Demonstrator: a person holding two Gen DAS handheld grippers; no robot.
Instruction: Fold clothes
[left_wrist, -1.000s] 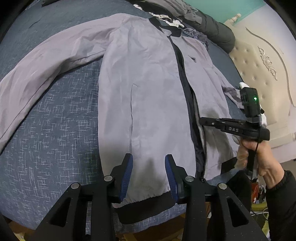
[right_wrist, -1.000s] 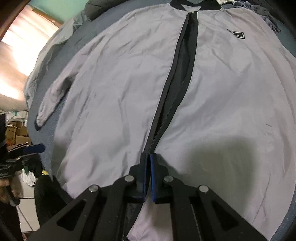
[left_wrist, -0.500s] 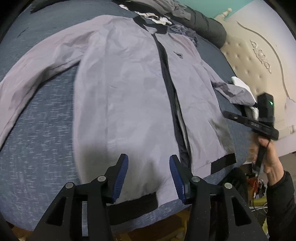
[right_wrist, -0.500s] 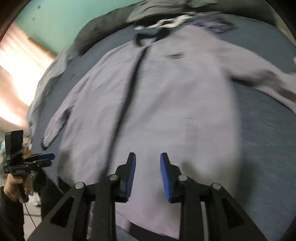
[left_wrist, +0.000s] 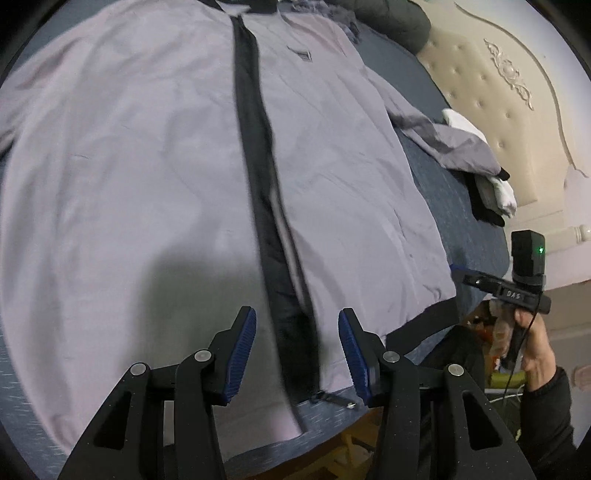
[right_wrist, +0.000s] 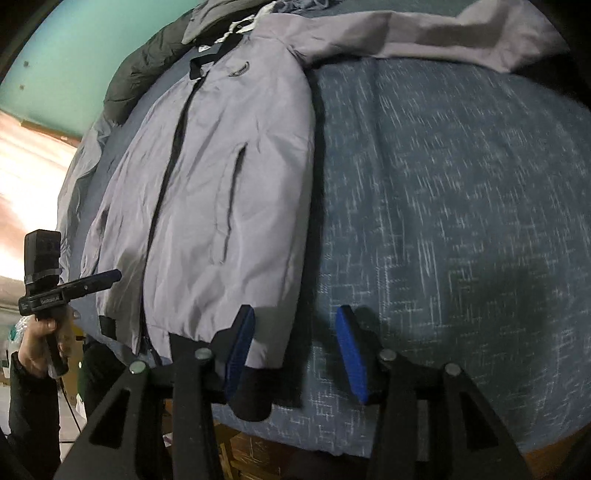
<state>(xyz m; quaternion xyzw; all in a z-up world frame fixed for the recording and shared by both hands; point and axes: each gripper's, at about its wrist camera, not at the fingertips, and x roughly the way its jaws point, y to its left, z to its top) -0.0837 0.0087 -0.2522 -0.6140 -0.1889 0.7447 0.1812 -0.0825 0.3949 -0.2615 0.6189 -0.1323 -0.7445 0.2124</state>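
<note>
- Blue-flecked bedding (right_wrist: 443, 184) fills the right wrist view, with a teal wall at the upper left and, in the left wrist view, a tufted cream headboard (left_wrist: 480, 74) at the upper right.
- Spread across that bed lies the grey jacket (left_wrist: 147, 147), front up, its dark zipper strip (left_wrist: 255, 129) running from top centre down to the lower middle of the frame; it lies flat with no fold in the body, which would suit a fold about to be made or a garment just laid out.
- One sleeve (right_wrist: 424, 33) stretches along the top of the right wrist view, out to the side and clear of the body.
- Left gripper (left_wrist: 297, 354) hovers with jaws wide apart over the bottom of the zipper, holding nothing; the spread looks meant for taking the hem.
- Right gripper (right_wrist: 295, 350) sits at the lower centre of its view, jaws also wide and empty, bracketing the jacket's hem corner (right_wrist: 266, 347) at the bed edge, a handy place to grip for a fold.
- Dark clothes (right_wrist: 147, 62) are piled beyond the collar, upper left.
</note>
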